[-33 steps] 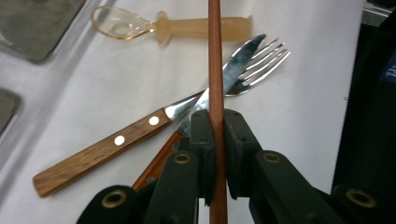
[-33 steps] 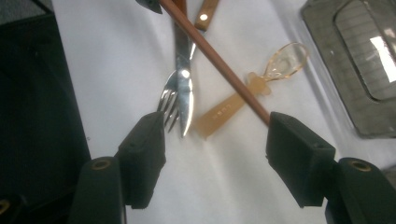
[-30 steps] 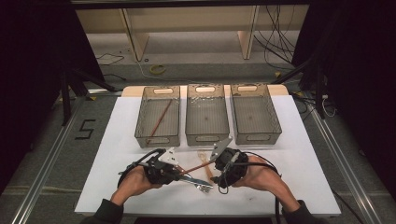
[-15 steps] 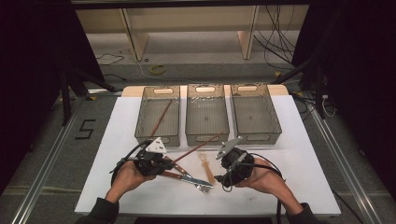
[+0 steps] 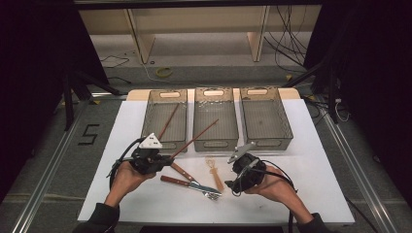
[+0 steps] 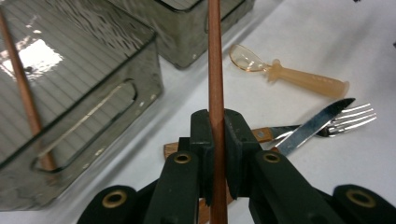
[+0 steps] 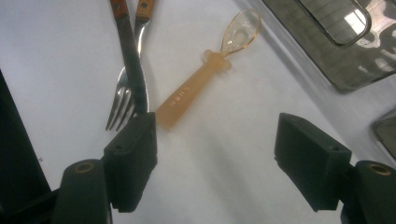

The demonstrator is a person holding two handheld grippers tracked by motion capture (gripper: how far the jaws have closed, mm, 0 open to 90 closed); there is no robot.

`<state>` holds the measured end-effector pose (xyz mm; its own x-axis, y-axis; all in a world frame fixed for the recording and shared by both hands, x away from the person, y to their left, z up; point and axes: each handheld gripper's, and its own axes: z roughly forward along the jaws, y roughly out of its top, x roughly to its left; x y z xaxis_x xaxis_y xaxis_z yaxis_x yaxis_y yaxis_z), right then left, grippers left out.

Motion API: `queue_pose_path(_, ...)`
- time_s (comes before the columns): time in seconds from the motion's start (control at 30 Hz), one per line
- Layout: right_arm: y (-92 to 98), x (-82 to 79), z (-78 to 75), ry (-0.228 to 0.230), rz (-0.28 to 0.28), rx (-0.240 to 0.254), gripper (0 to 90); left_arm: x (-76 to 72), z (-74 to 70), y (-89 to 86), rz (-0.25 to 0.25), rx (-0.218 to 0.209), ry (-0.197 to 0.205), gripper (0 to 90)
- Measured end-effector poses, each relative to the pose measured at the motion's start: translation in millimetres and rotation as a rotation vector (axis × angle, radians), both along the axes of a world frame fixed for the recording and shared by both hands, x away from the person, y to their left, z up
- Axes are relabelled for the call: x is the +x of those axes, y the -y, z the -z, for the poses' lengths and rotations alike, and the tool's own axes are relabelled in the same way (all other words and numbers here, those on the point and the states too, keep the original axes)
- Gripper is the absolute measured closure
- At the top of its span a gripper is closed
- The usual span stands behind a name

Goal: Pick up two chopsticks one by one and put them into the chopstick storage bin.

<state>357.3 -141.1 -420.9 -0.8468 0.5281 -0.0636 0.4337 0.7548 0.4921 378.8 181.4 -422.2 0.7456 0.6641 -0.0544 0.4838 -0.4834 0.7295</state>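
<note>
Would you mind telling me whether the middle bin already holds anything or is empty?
Empty, as far as the high view shows: the middle bin has a bare floor. The chopstick crossing its front rim is clamped in the left gripper, not lying inside.

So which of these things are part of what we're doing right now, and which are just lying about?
In play:
- left gripper, jaws shut on the chopstick
- left bin, already holding a second chopstick
- right gripper, jaws open above the orange spoon

Lying about:
- knife and fork on the table
- middle bin and right bin
</note>
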Motion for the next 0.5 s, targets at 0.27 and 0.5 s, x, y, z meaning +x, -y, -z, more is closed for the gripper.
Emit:
queue_pose_path(0.27,0.6,0.6,3.0,-0.008,0.003,-0.001,30.6,9.0,-5.3,-9.4,-0.057,-0.024,0.014,83.2)
queue_pose_path(0.5,1.1,0.2,3.7,-0.014,-0.001,-0.006,30.7,18.4,-11.8,-17.4,-0.1,-0.047,0.021,83.2)
